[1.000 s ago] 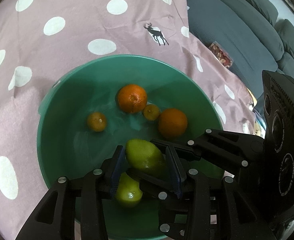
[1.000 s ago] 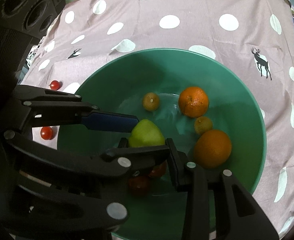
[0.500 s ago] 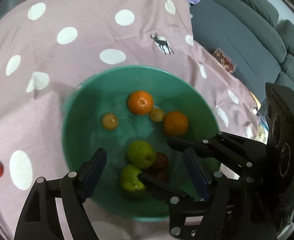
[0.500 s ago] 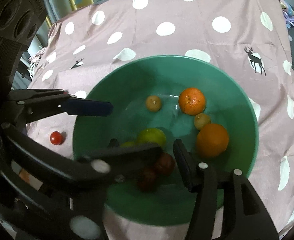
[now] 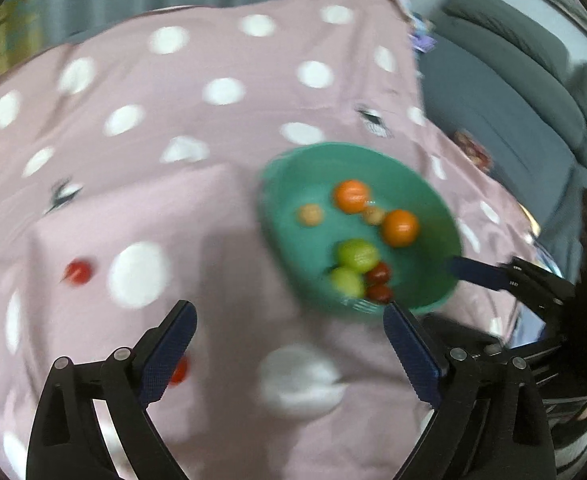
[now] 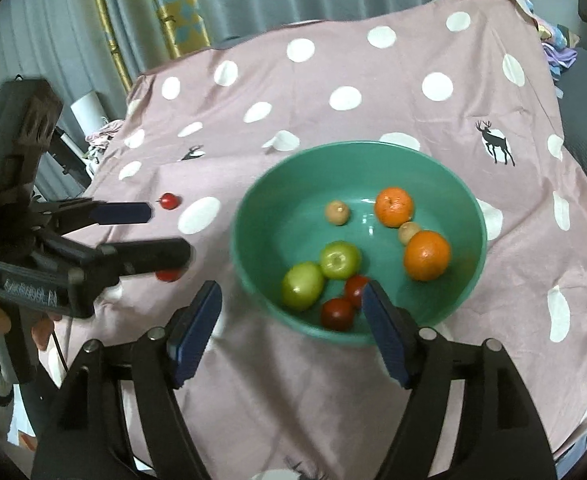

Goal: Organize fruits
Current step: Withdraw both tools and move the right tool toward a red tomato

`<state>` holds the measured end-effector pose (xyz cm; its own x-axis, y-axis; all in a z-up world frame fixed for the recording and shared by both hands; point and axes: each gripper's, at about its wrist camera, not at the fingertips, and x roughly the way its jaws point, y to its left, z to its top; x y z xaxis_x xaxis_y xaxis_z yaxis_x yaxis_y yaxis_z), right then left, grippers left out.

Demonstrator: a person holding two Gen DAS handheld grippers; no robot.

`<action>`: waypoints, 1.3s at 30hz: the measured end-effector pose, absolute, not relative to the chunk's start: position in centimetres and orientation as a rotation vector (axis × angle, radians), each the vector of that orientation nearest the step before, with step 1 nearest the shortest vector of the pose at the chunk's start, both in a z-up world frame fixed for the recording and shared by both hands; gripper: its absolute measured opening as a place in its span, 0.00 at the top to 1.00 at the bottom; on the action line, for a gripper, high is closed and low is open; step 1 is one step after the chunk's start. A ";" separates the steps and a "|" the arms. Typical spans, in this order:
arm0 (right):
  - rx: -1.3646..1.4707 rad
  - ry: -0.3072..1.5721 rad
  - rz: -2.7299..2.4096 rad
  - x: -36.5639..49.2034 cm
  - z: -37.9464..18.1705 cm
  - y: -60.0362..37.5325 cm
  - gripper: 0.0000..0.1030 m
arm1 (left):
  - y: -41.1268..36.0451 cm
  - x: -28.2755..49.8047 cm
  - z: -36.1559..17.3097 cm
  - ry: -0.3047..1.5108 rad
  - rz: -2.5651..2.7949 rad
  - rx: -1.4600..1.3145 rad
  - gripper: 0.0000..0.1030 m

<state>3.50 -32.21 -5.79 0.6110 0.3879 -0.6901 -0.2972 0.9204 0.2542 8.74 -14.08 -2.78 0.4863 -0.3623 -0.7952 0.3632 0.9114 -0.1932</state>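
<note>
The green bowl [image 6: 357,240] is holding two oranges, two green fruits, two red ones and two small tan ones. Two red fruits [image 6: 169,201] are lying loose on the tabletop [image 6: 373,92], awaiting collection. All are round, with no long axis. The left hand-held gripper [image 5: 289,336] and right hand-held gripper [image 6: 289,320] are opening, empty.

My right gripper [image 6: 291,322] is opening, nothing between its jaws, near the green bowl's [image 6: 478,216] rim. I see two green apples [image 6: 302,285], two oranges [image 6: 427,255] inside.
</note>
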 end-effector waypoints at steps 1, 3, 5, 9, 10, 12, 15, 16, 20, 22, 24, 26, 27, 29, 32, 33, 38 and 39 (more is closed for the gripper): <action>0.122 0.822 0.401 3.2 -5.8 -32.0 0.28 | -12.6 8.3 -2.8 0.957 -0.412 -0.023 0.08; 0.137 0.819 0.425 2.5 -5.8 -31.4 0.28 | -9.6 7.2 -2.8 0.941 -0.347 -0.060 0.08; 0.148 0.822 0.456 1.9 -5.9 -30.5 0.28 | -7.1 6.3 -3.1 0.937 -0.283 -0.070 0.08; 0.144 0.848 0.508 1.1 -6.6 -28.1 0.28 | -2.1 4.3 -4.4 0.959 -0.165 -0.113 0.08; 0.140 0.858 0.521 1.0 -6.8 -27.4 0.28 | -1.2 3.9 -4.8 0.967 -0.147 -0.126 0.08; 0.126 0.876 0.552 0.9 -7.2 -25.8 0.28 | 0.2 3.0 -5.4 0.973 -0.119 -0.144 0.08; 0.083 0.896 0.596 1.1 -7.7 -22.8 0.28 | 1.8 2.1 -5.9 0.977 -0.098 -0.179 0.08; 0.068 0.896 0.605 1.1 -7.8 -22.2 0.28 | 2.1 1.8 -6.0 0.976 -0.097 -0.188 0.08; 0.015 0.915 0.643 2.1 -8.4 -19.5 0.28 | 3.2 0.7 -6.2 0.967 -0.090 -0.207 0.08; 0.011 0.925 0.654 2.7 -8.6 -18.7 0.28 | 3.7 0.0 -6.3 0.964 -0.088 -0.218 0.08; 0.008 0.929 0.640 3.4 -8.7 -18.2 0.28 | 4.2 -0.4 -6.3 0.957 -0.089 -0.226 0.08; 0.017 0.930 0.612 4.0 -8.7 -17.9 0.28 | 4.7 -0.6 -6.3 0.954 -0.090 -0.234 0.08; 0.022 0.932 0.603 4.3 -8.8 -17.8 0.28 | 5.0 -0.6 -6.4 0.955 -0.089 -0.239 0.08; 0.022 0.940 0.587 4.8 -8.9 -17.5 0.28 | 5.5 -0.5 -6.3 0.952 -0.090 -0.251 0.08; -0.002 0.945 0.577 5.3 -9.0 -17.1 0.28 | 5.9 -0.5 -6.1 0.938 -0.095 -0.268 0.08; -0.010 0.946 0.576 5.5 -9.0 -17.0 0.28 | 6.0 -0.4 -6.0 0.935 -0.099 -0.270 0.08; -0.029 0.957 0.573 7.0 -9.2 -16.1 0.28 | 6.2 -0.4 -5.1 0.907 -0.104 -0.251 0.08; -0.030 0.956 0.575 7.2 -9.2 -15.8 0.28 | 6.3 -0.3 -5.0 0.906 -0.104 -0.246 0.08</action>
<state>7.23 -15.78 -9.17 0.4398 0.4496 -0.7775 -0.4754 0.8510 0.2232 -0.34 6.30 -5.01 0.6138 -0.1931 -0.7655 -0.0139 0.9668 -0.2550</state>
